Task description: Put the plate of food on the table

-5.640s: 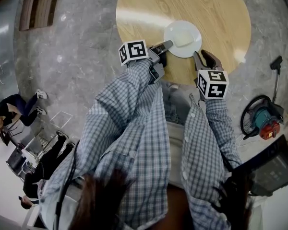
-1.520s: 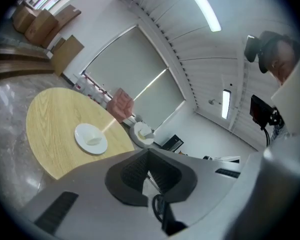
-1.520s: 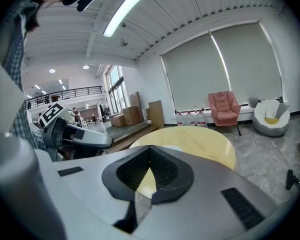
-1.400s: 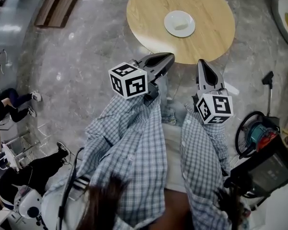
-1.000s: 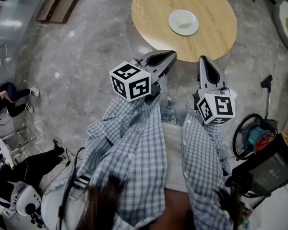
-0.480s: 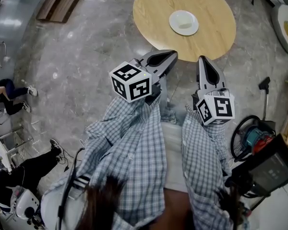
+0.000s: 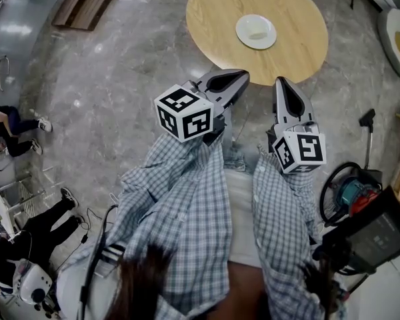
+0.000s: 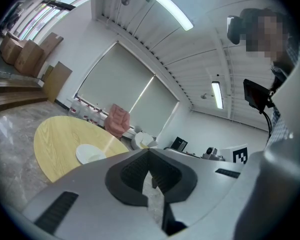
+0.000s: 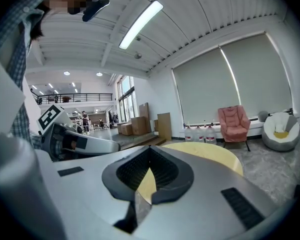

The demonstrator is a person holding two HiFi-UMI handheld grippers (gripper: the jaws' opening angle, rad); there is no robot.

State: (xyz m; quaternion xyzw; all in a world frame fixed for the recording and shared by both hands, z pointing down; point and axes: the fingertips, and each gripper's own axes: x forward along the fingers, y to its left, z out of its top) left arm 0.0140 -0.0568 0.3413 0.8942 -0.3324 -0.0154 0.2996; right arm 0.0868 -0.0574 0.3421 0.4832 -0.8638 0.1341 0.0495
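You've stepped back: plate on the far table, left gripper and right gripper pressed together, empty; task looks done.

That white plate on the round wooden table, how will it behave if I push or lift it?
The plate looks like rigid white ceramic, so it is probably breakable if dropped. It lies flat and shallow, so rolling or tipping seems unlikely. On the smooth table it would likely slide when pushed.
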